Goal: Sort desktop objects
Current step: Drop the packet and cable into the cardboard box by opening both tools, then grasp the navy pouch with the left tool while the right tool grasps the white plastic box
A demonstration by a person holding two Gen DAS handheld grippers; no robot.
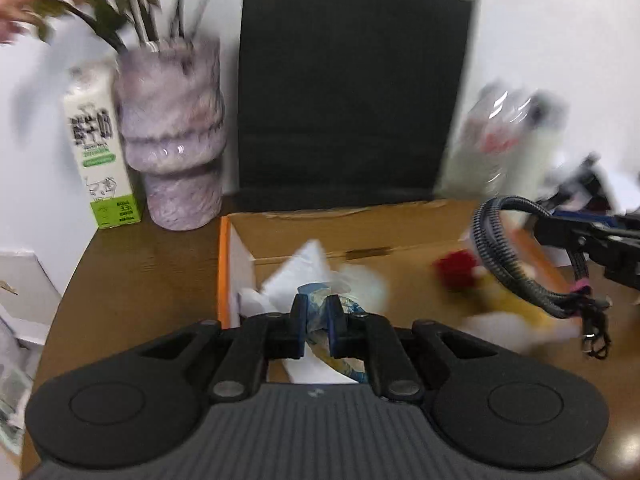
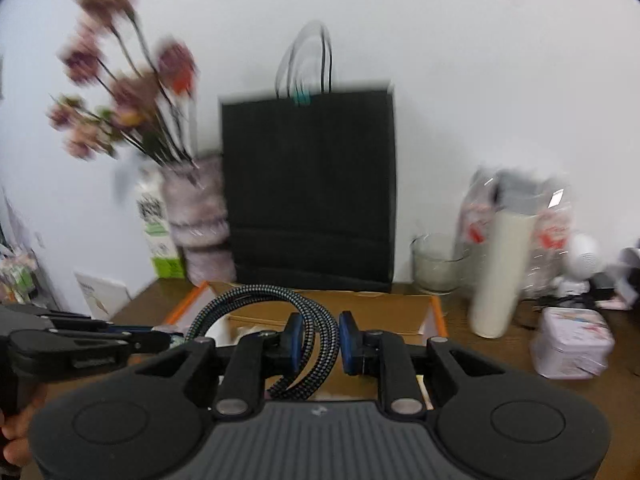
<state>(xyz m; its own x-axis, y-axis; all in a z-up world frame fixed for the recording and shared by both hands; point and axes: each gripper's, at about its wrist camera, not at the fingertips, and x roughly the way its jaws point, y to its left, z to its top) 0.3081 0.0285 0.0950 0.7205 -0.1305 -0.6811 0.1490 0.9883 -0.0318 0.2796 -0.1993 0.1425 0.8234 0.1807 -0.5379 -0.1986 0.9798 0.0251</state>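
In the lower middle of the left wrist view, the left claw (image 1: 317, 326) is closed almost fully on a crumpled blue and yellow wrapper (image 1: 320, 312). It hangs over the open cardboard box (image 1: 360, 232), where white paper (image 1: 304, 272) already lies. The wrapper looks very light and soft, so it will fold and may slip. A pinch across the thick, bunched part seems safer than one at a thin edge.

In the lower middle of the right wrist view, the right claw (image 2: 319, 338) has its pads pressed on a coiled braided cable (image 2: 316, 320), with several strands between them. The same coil appears at the right edge of the left wrist view, over the box. The cable is flexible but a little springy, and not fragile. Its loops can open or hang down, so I judge that holding several strands together, near the tie, keeps the coil in shape.

On the brown desk (image 2: 500, 360) behind the box stand a black paper bag (image 2: 308, 192), a vase with flowers (image 1: 172, 128) and a milk carton (image 1: 100, 148).
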